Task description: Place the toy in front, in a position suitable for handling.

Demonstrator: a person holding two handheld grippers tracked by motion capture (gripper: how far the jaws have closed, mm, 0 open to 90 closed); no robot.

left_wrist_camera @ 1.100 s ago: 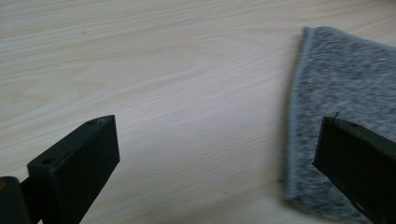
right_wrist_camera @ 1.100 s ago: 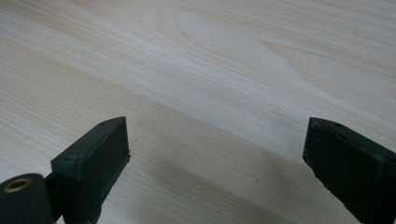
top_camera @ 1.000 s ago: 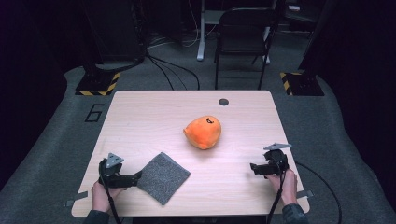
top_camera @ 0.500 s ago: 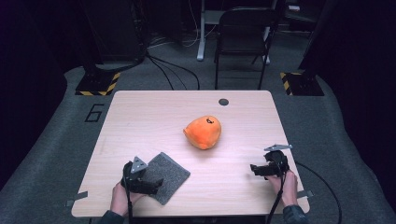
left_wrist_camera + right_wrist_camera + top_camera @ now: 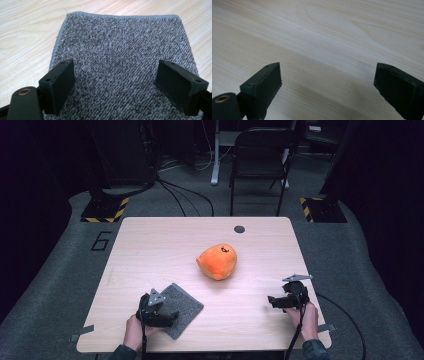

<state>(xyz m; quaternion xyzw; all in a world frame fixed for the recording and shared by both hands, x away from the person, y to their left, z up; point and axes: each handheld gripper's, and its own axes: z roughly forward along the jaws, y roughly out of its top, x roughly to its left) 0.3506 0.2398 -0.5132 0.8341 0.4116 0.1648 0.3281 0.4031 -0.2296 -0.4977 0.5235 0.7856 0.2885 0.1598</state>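
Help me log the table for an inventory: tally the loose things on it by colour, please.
Orange: 1, the plush toy
Grey: 1, the cloth, lying flat near the front edge
Total: 2

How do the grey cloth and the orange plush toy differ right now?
The grey cloth lies flat; the orange plush toy is a rounded lump.
The cloth is speckled grey with a stitched edge; the toy is bright orange with a small dark mark on top.
The cloth sits by the near edge under the left tongs, jaws apart over it; the toy sits mid-table, untouched.
Both rest on the wooden table.
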